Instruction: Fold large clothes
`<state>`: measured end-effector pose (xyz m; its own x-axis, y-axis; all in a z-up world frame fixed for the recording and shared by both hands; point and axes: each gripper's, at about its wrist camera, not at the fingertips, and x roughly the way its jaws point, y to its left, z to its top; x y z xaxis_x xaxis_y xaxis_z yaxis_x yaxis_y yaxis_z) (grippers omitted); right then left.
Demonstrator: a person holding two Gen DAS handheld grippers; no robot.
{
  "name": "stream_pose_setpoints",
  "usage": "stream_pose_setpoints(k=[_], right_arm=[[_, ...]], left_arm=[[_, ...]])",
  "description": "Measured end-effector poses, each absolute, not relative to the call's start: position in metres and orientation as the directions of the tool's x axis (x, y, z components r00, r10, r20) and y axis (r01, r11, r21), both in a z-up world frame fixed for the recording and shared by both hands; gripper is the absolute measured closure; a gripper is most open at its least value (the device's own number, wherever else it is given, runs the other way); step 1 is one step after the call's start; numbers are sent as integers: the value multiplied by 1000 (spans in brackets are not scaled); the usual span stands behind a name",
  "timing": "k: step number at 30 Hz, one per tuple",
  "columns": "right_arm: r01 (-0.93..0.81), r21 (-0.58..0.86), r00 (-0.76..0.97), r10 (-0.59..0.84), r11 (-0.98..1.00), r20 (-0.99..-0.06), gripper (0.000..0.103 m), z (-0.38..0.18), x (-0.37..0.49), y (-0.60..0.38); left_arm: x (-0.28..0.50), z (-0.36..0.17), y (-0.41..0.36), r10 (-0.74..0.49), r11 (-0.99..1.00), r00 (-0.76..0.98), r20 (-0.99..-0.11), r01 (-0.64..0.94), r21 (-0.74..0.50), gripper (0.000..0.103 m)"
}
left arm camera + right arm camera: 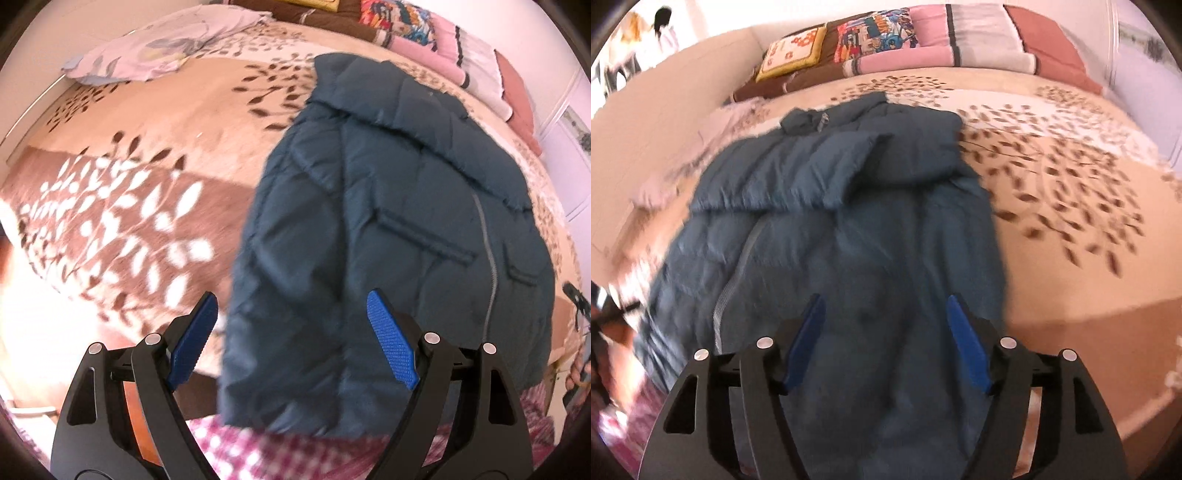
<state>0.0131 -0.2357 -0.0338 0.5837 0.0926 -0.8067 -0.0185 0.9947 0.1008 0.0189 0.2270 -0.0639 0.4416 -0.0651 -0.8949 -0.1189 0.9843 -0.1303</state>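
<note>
My left tongs [291,336] stand wide open and hold nothing; the near hem of the blue padded jacket [388,229] lies between and beyond their blue pads, hanging a little over the edge of the bed [155,140]. The jacket lies flat, front up, its zip running away from me and one sleeve folded across the chest. If I close here I judge I may catch only the slick top layer, and the padding underneath will slide out as I lift.

My right tongs [884,341] are spread just as wide, empty, above the lower body of the jacket [849,221]. Both views are smeared with motion, so my aim could be off. If one side grips higher than the other, the fold will come out crooked, or the sleeve could flop loose.
</note>
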Motion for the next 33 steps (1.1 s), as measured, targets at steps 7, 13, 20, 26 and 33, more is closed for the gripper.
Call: stream_pose_setpoints(k=[7, 13, 20, 26, 33], right_arm=[[28, 115, 520, 84, 993, -850, 24, -57, -50, -265], [93, 127, 502, 63, 988, -862, 23, -69, -76, -280], [107, 107, 477, 43, 988, -878, 22, -79, -80, -281], [141, 135, 446, 58, 981, -893, 22, -89, -77, -289], [102, 212, 424, 151, 972, -893, 22, -96, -68, -288]], left_arm=[[0, -84, 245, -124, 971, 379, -917, -145, -191, 21], [0, -103, 241, -107, 978, 361, -927, -127, -163, 21], [1, -114, 230, -112, 976, 372, -921, -135, -173, 21], [4, -121, 231, -121, 973, 363, -924, -141, -183, 18], [7, -130, 238, -165, 959, 350, -922, -159, -233, 16]])
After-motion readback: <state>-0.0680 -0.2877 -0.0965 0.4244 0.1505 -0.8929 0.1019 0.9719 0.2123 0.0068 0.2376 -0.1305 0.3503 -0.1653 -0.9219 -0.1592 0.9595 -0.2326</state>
